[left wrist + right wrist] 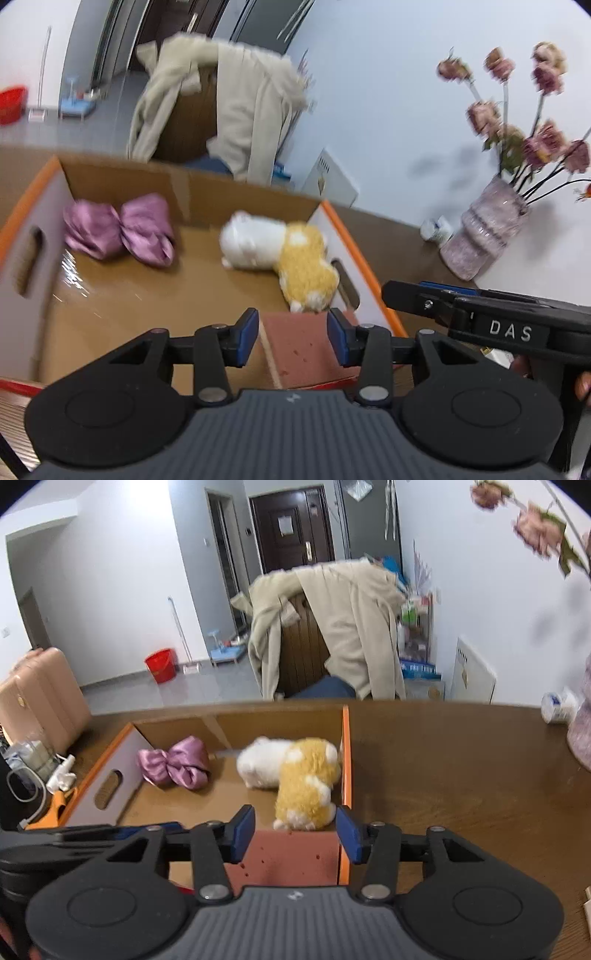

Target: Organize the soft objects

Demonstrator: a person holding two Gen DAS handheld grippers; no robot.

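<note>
A: Where are the soft things right now?

B: Both lie inside the cardboard box (343, 746) on the bench (461, 775). The plush toy (295, 775), white and yellow, rests on the box floor against the orange-edged wall. The purple satin bow (173, 762) sits well apart from it, toward the far corner by the side with the handle cutout.

A: And the grippers?

B: The right gripper (295, 830) has its jaws parted with nothing between the blue pads; it hangs over the box's near edge, just short of the toy. The left gripper (291, 338) is likewise parted and empty, close alongside and aimed down into the same box.

A: Why both there, empty?

B: My guess is the toy sits low inside the box so that the walls keep the soft pieces gathered. Both pairs of jaws standing apart over it suggests a release, though I can't confirm that.

A: Anything awkward?

B: The vase of flowers (484, 236) stands near the box, so wide swings look risky.
</note>
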